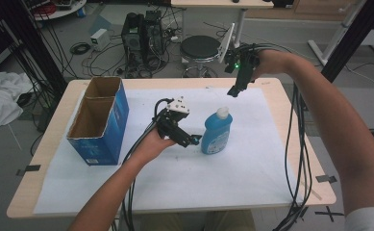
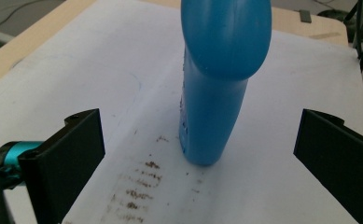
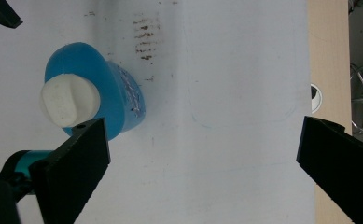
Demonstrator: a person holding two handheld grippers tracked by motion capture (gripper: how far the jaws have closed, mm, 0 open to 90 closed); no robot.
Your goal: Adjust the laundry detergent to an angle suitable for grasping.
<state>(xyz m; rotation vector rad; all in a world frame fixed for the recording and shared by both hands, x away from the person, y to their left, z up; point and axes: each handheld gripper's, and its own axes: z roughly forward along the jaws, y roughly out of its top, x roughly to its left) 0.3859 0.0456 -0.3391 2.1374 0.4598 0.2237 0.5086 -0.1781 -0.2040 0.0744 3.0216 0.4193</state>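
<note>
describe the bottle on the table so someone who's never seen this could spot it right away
On the white sheet that covers the wooden table, look right of the open blue cardboard box, near the middle. There a blue plastic bottle stands upright, just ahead of the open left hand-held gripper. Its white cap and printed label set it apart from the box.

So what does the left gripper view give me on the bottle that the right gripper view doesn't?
Left gripper view: the blue bottle from the side, upright, its base on the white sheet, between the open left tongs, untouched. Right gripper view: from above, the bottle's white cap and a faint pencil outline drawn beside it, right tongs open and off to one side. Both: bottle, sheet, brown smudges.
</note>
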